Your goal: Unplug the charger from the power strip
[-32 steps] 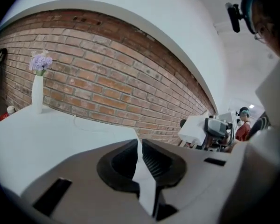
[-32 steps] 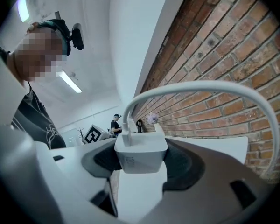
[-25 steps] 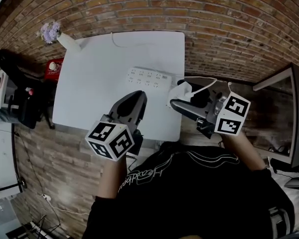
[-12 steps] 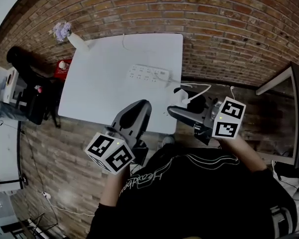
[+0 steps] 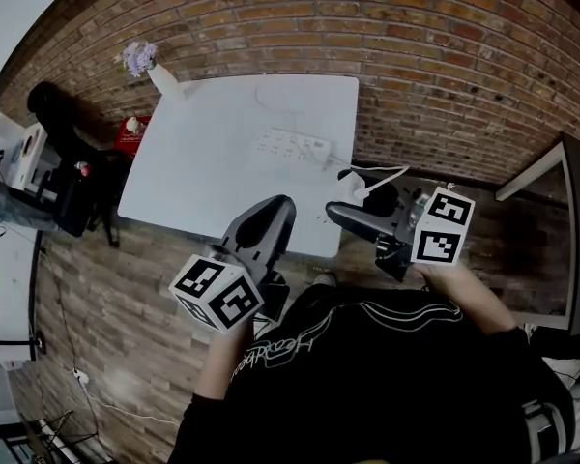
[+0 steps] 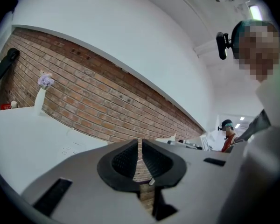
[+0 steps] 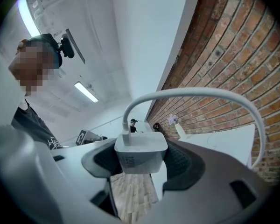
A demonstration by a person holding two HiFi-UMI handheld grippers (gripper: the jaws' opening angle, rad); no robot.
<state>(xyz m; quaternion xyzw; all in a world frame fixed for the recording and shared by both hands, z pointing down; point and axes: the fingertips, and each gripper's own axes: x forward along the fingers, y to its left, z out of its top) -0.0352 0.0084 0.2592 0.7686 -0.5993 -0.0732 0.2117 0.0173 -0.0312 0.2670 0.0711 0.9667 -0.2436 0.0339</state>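
The white power strip (image 5: pixel 292 146) lies near the far right of the white table (image 5: pixel 203 162), and nothing is plugged into the sockets that show. My right gripper (image 5: pixel 340 207) is shut on the white charger (image 5: pixel 352 184), held off the table's right front corner and apart from the strip. In the right gripper view the charger (image 7: pixel 140 155) sits clamped between the pads, and its white cable (image 7: pixel 191 94) arches up and over to the right. My left gripper (image 5: pixel 276 207) hangs over the table's front edge, shut and empty. Its pads (image 6: pixel 151 162) nearly meet.
A white vase of purple flowers (image 5: pixel 155 68) stands at the table's far left corner against the brick wall (image 5: pixel 416 46). A red item (image 5: pixel 131 135) and dark gear (image 5: pixel 63 153) sit left of the table. A desk edge (image 5: pixel 561 211) is at the right.
Both grippers have drawn back from the table toward the person. The charger in the right gripper is now farther from the power strip.
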